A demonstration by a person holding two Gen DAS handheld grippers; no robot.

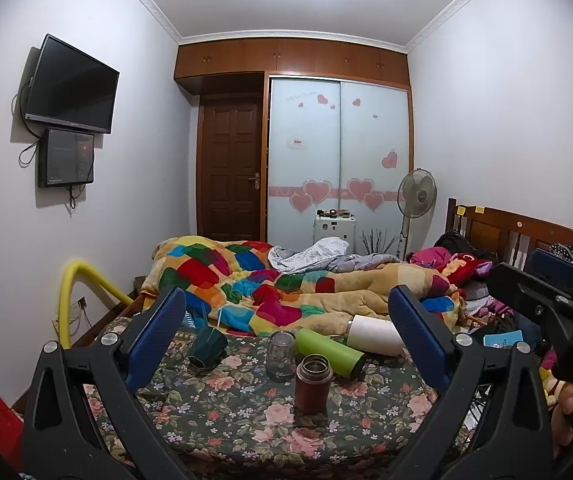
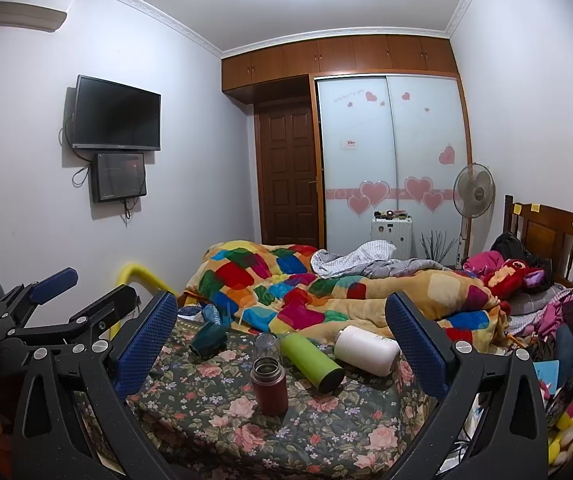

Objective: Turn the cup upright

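Several cups lie or stand on the floral bedsheet [image 1: 226, 420]. A brown flask [image 1: 313, 384] [image 2: 269, 381] stands upright with its mouth open. A clear glass cup [image 1: 281, 356] [image 2: 267, 346] stands behind it. A green bottle [image 1: 329, 352] [image 2: 311, 361], a white bottle [image 1: 374, 335] [image 2: 366, 349] and a dark teal cup [image 1: 207, 347] [image 2: 208, 340] lie on their sides. My left gripper [image 1: 286, 340] is open and empty, short of the cups. My right gripper [image 2: 282, 344] is open and empty too; it also shows at the right edge of the left wrist view [image 1: 546, 300].
A patchwork quilt [image 1: 286, 284] is heaped behind the cups. Clothes and toys [image 1: 466, 264] pile by the wooden headboard [image 1: 526, 228]. A yellow tube [image 1: 74, 292] stands at the left bed edge. A wardrobe [image 1: 338, 160], door, fan [image 1: 416, 196] and wall TV [image 1: 70, 84] are beyond.
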